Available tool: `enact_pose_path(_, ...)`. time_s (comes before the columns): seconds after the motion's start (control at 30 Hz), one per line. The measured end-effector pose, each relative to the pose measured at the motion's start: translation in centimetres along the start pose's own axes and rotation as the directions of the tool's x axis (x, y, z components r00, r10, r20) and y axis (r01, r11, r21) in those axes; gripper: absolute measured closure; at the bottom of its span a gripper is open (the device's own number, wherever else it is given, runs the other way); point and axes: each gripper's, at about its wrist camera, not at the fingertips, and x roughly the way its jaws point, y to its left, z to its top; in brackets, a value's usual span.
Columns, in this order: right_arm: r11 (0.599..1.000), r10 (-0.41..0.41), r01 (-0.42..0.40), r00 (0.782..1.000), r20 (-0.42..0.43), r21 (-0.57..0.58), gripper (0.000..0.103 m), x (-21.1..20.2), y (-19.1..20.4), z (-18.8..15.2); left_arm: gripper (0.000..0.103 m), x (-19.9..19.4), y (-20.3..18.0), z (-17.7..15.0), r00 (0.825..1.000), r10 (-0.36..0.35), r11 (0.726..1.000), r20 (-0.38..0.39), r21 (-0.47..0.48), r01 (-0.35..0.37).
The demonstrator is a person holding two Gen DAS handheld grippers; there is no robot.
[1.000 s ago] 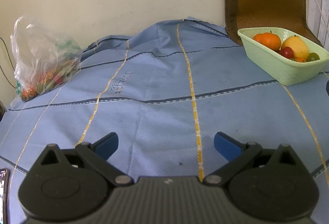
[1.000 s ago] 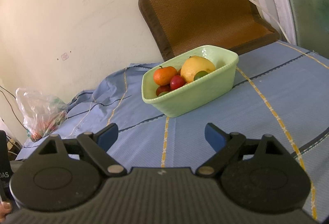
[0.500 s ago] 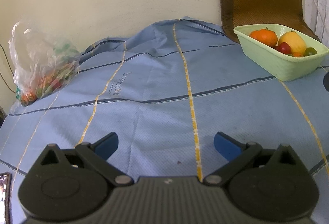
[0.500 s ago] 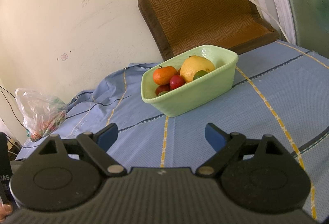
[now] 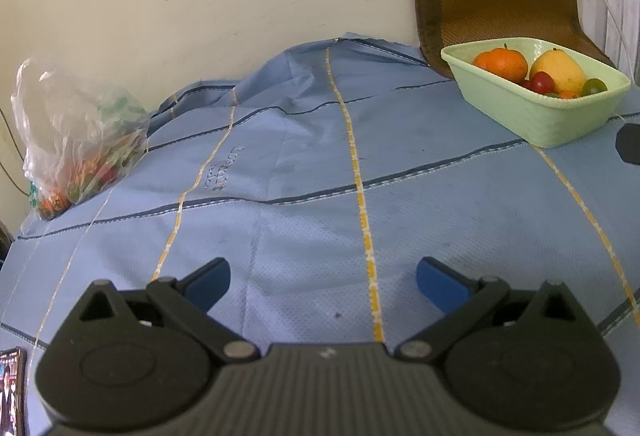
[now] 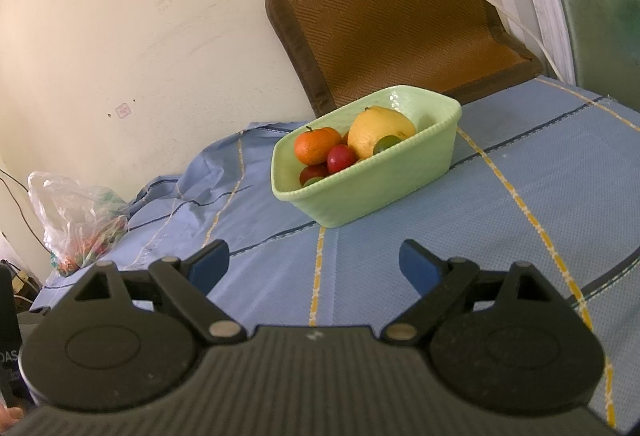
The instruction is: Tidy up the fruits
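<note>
Green basket (image 6: 362,192) of fruit sits centre frame in my right view; both my left gripper (image 5: 322,282) and right gripper (image 6: 314,262) hang spread and empty. I'd approach one fruit squarely from above.

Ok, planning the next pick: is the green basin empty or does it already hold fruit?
Holding fruit: the green basin contains an orange, a yellow fruit and small red and green ones.

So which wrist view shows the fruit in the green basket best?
The right wrist view: the green basket sits near centre, showing the orange, the yellow fruit and small red and green ones. The left wrist view has the green basket far right, its near wall hiding the lower fruit.
</note>
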Motion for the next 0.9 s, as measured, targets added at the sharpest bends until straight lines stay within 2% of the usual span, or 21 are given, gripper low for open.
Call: enact_pose_path(0.9, 1.000, -0.019, 0.019, 1.000, 0.000, 0.021, 0.009, 0.14, -0.21, -0.35, 0.000, 0.00, -0.65, -0.17, 0.999, 0.027, 0.999, 0.018, 0.035, -0.027)
